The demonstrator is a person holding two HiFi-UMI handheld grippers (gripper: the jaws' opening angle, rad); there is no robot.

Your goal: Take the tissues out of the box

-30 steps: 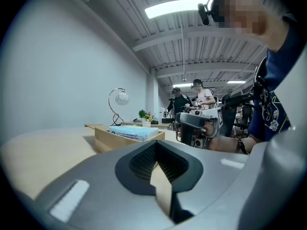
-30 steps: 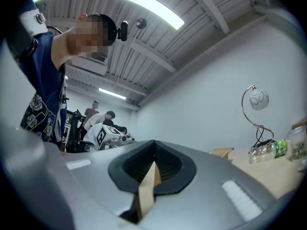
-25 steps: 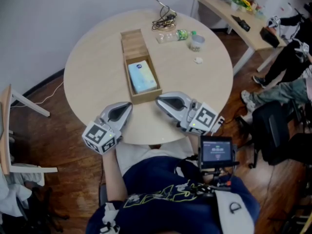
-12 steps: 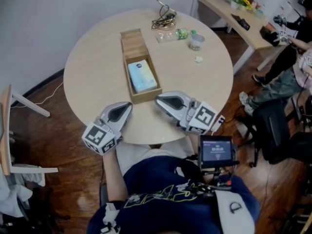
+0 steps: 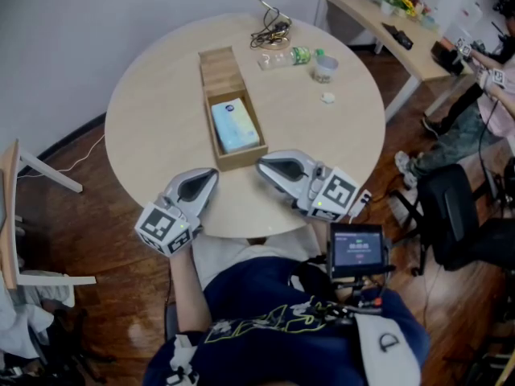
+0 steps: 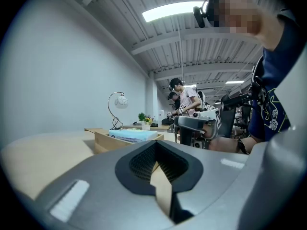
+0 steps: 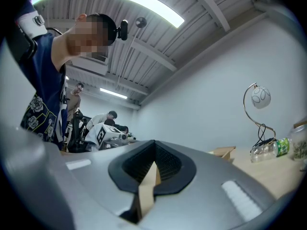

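Note:
An open wooden box (image 5: 231, 158) lies on the round table (image 5: 153, 111), its lid section (image 5: 220, 69) extending away from me. A light-blue tissue pack (image 5: 236, 127) lies inside it; in the left gripper view the tissue pack (image 6: 133, 136) shows above the box wall (image 6: 103, 141). My left gripper (image 5: 212, 172) rests shut at the table's near edge, just left of the box's near end. On the other side of that end, my right gripper (image 5: 261, 166) is also shut. Neither holds or touches anything. Each gripper view shows its own jaws closed together.
A plastic bottle (image 5: 288, 57), a small cup (image 5: 325, 69), a white crumpled scrap (image 5: 327, 99) and a lamp base with cables (image 5: 272, 30) sit at the table's far side. A chair (image 5: 14, 215) stands left. A long desk (image 5: 374, 14) and seated people are at the right.
Both grippers and the box have stayed where they were. Only a person at the far right edge of the head view has shifted.

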